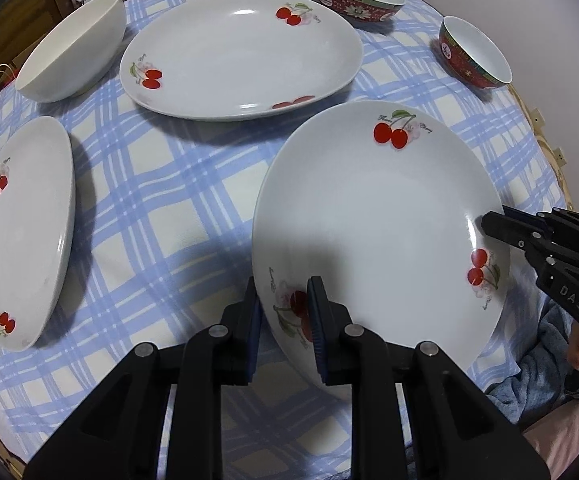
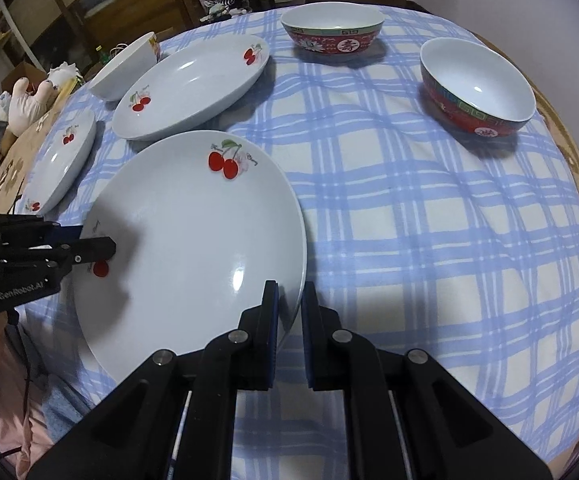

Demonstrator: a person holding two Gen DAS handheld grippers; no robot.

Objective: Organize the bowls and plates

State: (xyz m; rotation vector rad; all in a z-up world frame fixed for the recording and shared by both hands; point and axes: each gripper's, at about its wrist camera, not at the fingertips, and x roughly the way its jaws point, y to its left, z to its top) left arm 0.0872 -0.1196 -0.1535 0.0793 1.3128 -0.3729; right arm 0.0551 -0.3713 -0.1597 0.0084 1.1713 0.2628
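While both tongs, left tongs [image 1: 283, 312] and right tongs [image 2: 289, 312], clamp one cherry plate [image 1: 369, 216], nothing looks stacked; every bowl stands apart.

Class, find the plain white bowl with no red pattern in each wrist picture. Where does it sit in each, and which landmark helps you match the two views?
Left wrist view: the plain white bowl sits upper left, left of the big cherry plate.
Right wrist view: the bowl is upper left, behind that plate.
Shared landmark: the big cherry plate, right beside the bowl in both.
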